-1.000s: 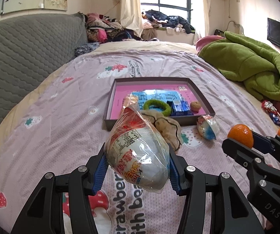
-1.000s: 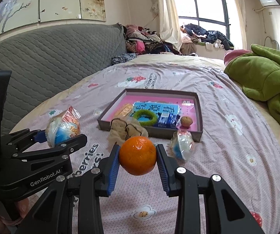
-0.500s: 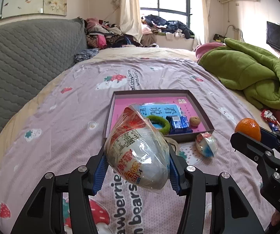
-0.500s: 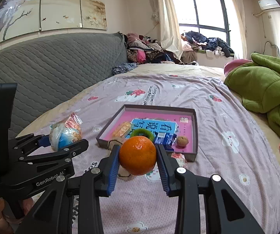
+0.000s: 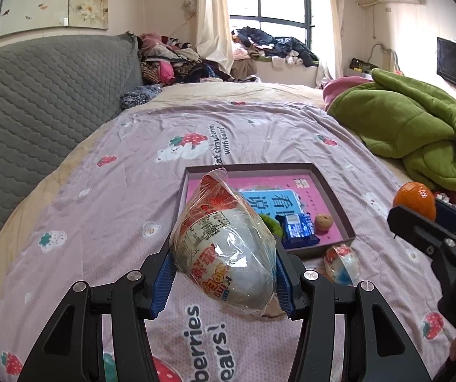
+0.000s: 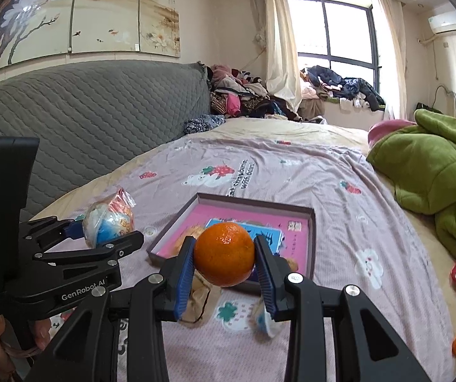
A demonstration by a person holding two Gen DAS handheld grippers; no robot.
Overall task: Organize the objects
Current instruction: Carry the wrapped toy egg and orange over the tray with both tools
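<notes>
**Held items above the bed**

Left gripper (image 5: 223, 281): fingers clamped on a clear-plastic-wrapped egg-shaped toy (image 5: 224, 248). Right gripper (image 6: 224, 278): fingers clamped on a round orange tangerine (image 6: 224, 253). Both held over the lilac strawberry-print bedsheet (image 5: 116, 197), near the shallow grey tray with pink lining (image 5: 333, 191).

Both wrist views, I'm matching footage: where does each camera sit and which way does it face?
Left wrist: rides the left gripper, facing the tray; jaws clamp a wrapped snack; right gripper at its edge.
Right wrist: rides the right gripper, facing the same tray; jaws clamp an orange.
Shared: tray, green blanket, window.
</notes>
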